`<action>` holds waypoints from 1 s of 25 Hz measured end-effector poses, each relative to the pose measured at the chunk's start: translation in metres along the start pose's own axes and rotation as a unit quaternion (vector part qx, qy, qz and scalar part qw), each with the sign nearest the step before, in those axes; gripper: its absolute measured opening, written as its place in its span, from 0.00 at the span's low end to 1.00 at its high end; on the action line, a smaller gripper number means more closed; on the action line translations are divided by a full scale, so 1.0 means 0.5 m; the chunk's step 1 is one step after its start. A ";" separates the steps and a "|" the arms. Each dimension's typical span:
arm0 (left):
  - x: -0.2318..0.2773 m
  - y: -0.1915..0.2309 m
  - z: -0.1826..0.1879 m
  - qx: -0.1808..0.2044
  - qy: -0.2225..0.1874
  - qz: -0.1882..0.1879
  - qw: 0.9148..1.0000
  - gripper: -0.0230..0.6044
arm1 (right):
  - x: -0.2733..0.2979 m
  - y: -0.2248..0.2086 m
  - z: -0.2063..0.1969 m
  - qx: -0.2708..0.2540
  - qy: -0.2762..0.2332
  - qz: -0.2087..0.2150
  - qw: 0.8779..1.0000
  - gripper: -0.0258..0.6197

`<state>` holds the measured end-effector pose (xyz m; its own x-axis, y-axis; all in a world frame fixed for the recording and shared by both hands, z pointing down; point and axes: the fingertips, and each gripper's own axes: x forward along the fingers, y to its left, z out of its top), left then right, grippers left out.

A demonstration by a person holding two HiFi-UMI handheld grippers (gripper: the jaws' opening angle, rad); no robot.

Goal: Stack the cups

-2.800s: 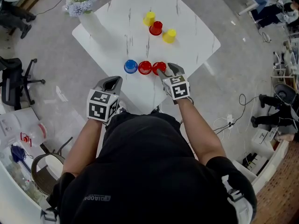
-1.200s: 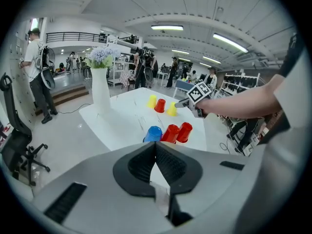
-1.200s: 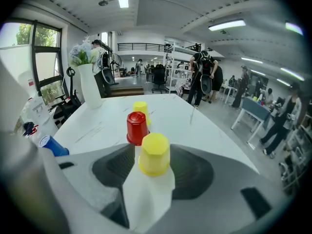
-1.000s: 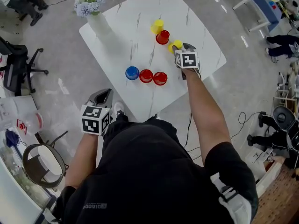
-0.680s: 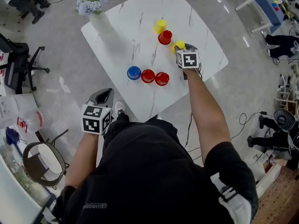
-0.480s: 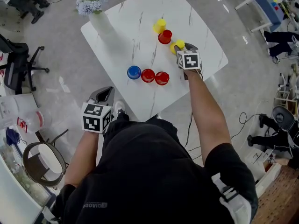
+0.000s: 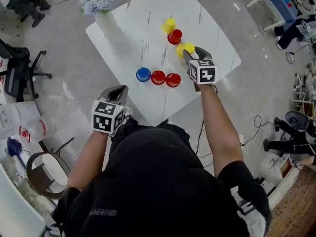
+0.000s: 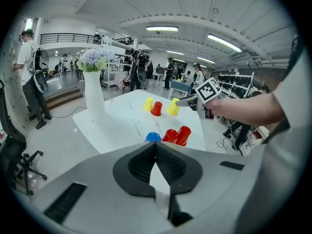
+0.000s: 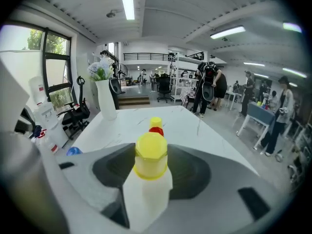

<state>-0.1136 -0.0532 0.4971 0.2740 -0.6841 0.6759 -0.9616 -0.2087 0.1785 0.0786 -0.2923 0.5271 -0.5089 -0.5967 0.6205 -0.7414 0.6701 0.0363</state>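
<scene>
Grasping: right claw [image 7: 193, 52] is clamped on the near yellow cup [image 9: 151, 155], which is upside down with a pad against each side.
Lift status: can't tell if that cup is off the worktop [image 7: 148, 14] or resting on it. From the left gripper view it looks level with its neighbours.
Left claw: left claw [image 8: 155, 147] has its jaws together with nothing between them. It is held low at the near edge of the worktop, well apart from all the cups.
Back group: back red cup [image 7: 174, 36] is just beside the held cup, and the far yellow cup [image 7: 170, 24] is beyond it. All are inverted and lie in a diagonal line.
Front row: blue cup [image 7: 143, 74], middle red cup [image 7: 158, 77] and right red cup [image 7: 173, 79] sit side by side, close together.
Other: vase of flowers [image 7: 106, 19] is at the far left corner, clear of the work.
Step (my read): first pick of a stack. Nothing is nested yet and all six cups stand alone.
Next move: lift straight up so the rim clears the back red cup, carry over a target cup, centre on it, lower until it seats, then open.
Watch: the back red cup is close to the claw's far jaw, so a sideways drag would likely knock it.
</scene>
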 end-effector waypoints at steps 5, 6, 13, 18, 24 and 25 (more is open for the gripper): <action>0.009 -0.012 0.010 0.018 -0.003 -0.020 1.000 0.04 | -0.054 0.065 0.008 0.006 -0.016 0.020 1.000 0.36; 0.009 -0.014 0.012 0.021 -0.003 -0.023 1.000 0.04 | -0.063 0.078 0.010 0.003 -0.017 0.024 1.000 0.36; 0.013 -0.027 0.019 0.039 -0.004 -0.042 0.998 0.04 | -0.118 0.180 0.022 -0.036 -0.023 0.057 0.997 0.36; 0.008 -0.028 0.021 0.044 -0.007 -0.047 0.998 0.04 | -0.129 0.245 0.010 -0.056 -0.018 0.075 0.995 0.36; -0.001 -0.021 0.018 0.041 -0.010 -0.047 0.998 0.04 | -0.128 0.311 -0.006 -0.068 -0.006 0.097 0.993 0.36; -0.002 -0.018 0.016 0.041 -0.010 -0.046 0.998 0.04 | -0.125 0.321 -0.007 -0.074 -0.004 0.100 0.992 0.36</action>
<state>-0.1049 -0.0564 0.4890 0.3628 -0.6727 0.6449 -0.9276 -0.3271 0.1806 -0.0069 -0.1459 0.4966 -0.6432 -0.4488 0.6203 -0.5538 0.8322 0.0278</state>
